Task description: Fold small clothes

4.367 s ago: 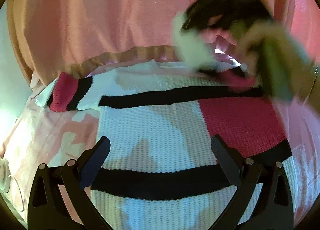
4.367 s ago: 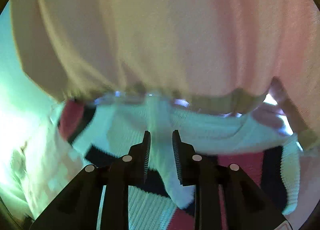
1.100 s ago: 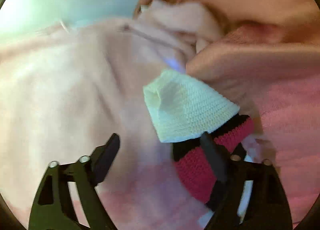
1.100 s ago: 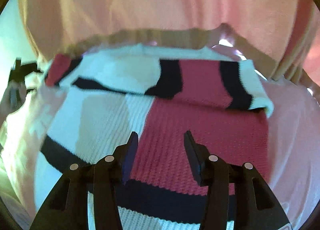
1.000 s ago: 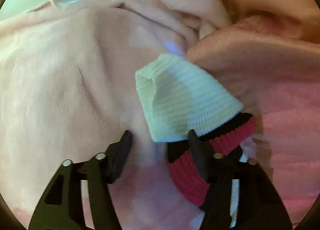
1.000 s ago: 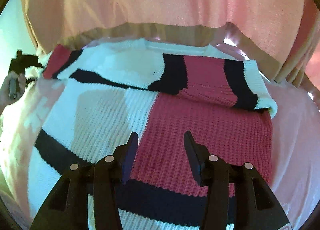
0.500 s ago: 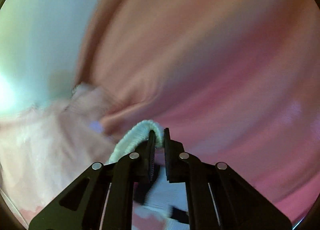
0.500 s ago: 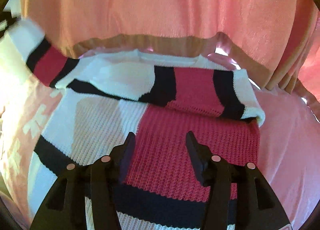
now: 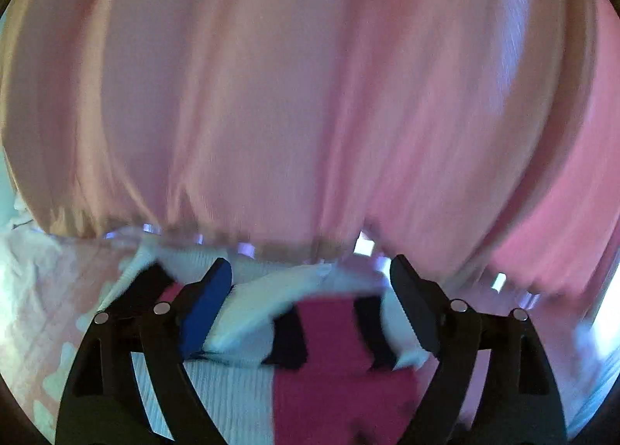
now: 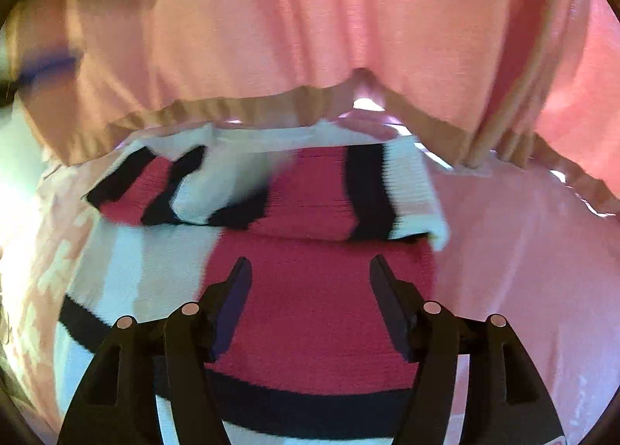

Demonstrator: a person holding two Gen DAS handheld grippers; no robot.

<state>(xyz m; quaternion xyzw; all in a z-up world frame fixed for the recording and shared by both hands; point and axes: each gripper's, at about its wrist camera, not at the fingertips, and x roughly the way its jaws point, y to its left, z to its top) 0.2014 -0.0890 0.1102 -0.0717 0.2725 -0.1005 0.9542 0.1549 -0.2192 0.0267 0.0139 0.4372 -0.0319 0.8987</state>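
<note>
Left wrist view: the left gripper (image 9: pixel 310 301), clamped on the sweater's white cuff half a second ago, is opening with nothing between its jaws; the blurred sweater (image 9: pixel 325 332) lies below at lower centre.

Right wrist view: the right gripper (image 10: pixel 306 290) is opening, empty, over the red panel. The left sleeve (image 10: pixel 155 189) now probably rests folded across the chest on the bed (image 10: pixel 523 251), so both sleeves look done.

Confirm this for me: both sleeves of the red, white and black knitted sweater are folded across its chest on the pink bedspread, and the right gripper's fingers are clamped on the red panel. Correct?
Not quite. The right wrist view shows the right gripper with its fingers spread and opening above the red panel, gripping nothing. The rest holds: both sleeves lie folded across the chest of the sweater on the pink bedspread.
</note>
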